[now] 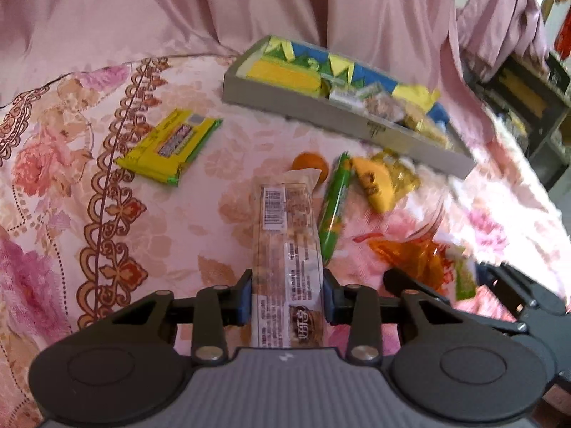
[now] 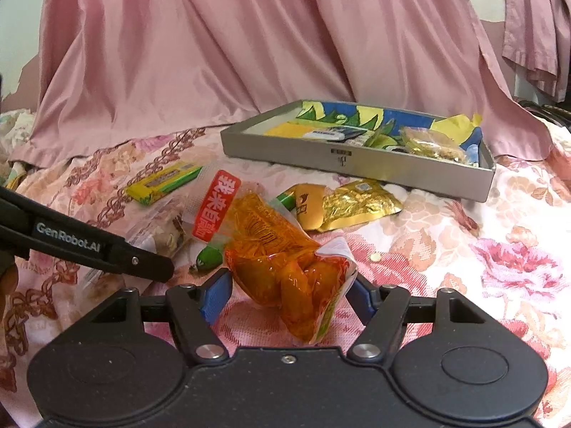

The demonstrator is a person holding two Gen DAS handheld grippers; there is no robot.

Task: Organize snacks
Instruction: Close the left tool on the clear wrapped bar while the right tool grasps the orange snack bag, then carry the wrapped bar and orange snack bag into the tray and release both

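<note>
Snacks lie scattered on a pink floral bedspread (image 1: 171, 221) in front of a grey tray (image 1: 303, 105) that already holds several packets. In the left wrist view, the left gripper (image 1: 287, 294) is clamped on a long clear-wrapped bar (image 1: 285, 235), its blue pads pressing both long edges near the close end. The bar's long axis runs straight away from the camera toward the tray; a white barcode label sits near its far end and a round brown logo near the close end, the small print too fine to read. Beside it on the right a green tube packet (image 1: 333, 210) lies almost parallel, tilted slightly right. Farther left, a yellow-green flat pack (image 1: 169, 146) lies at a diagonal, its writing blurred. An orange round snack (image 1: 309, 162) sits just beyond the bar's far end.

In the right wrist view, the right gripper (image 2: 289, 294) grips an orange transparent bag (image 2: 285, 260) between its blue pads, which touch the bag's sides. The bag's long axis slants from upper left to lower right, and its red header with white Chinese characters points up and left. The other gripper's black finger at left reads "GenRobot.AI". A gold foil packet (image 2: 360, 203) and a yellow pouch (image 2: 308, 207) lie between the bag and the tray (image 2: 357, 164).
</note>
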